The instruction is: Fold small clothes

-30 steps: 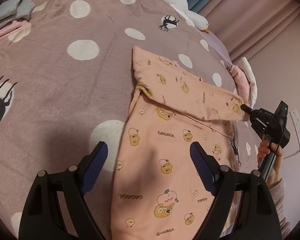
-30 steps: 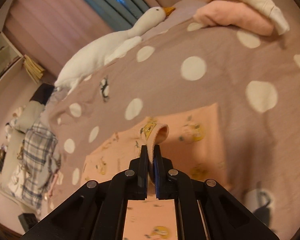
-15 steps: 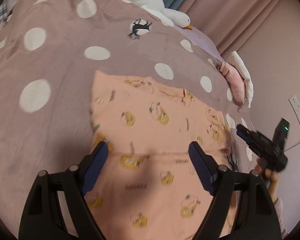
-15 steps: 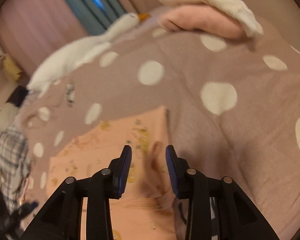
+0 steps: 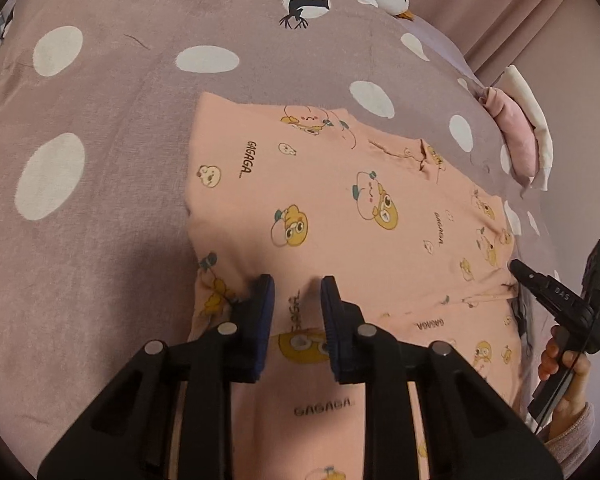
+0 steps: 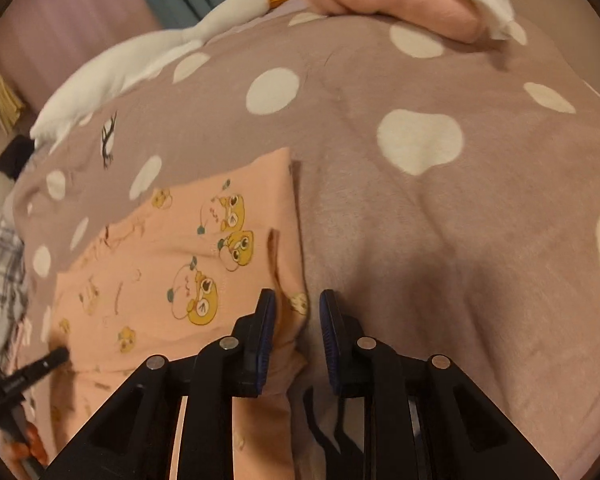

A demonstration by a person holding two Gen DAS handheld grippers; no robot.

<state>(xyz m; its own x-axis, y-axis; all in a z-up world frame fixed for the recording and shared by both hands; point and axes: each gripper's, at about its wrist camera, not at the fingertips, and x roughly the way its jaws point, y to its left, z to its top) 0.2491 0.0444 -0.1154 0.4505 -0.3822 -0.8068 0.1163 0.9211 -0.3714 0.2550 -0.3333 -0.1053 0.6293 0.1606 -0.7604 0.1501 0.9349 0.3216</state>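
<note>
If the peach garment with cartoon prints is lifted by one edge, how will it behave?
The peach garment will probably droop: thin cloth, already folded flat with creases. It seems light. It may drag on the fuzzy dotted blanket rather than slide, so its layers might shift.

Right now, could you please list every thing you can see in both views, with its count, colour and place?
garment: one, peach with cartoon prints, spread flat on the bed, near side.
bedspread: one, mauve with white dots, under everything.
goose plush: one, white with orange beak, far edge of the bed.
folded clothes: a pink piece and a white piece, stacked at the far right side.
plaid cloth: one, grey and white, left edge of the right view.
curtains: pink, behind the bed.
left claw: black with blue pads, closing on a ridge of the garment.
right claw: same colours, closing at the garment's right edge.
hand: one, holding the right claw's handle.
</note>
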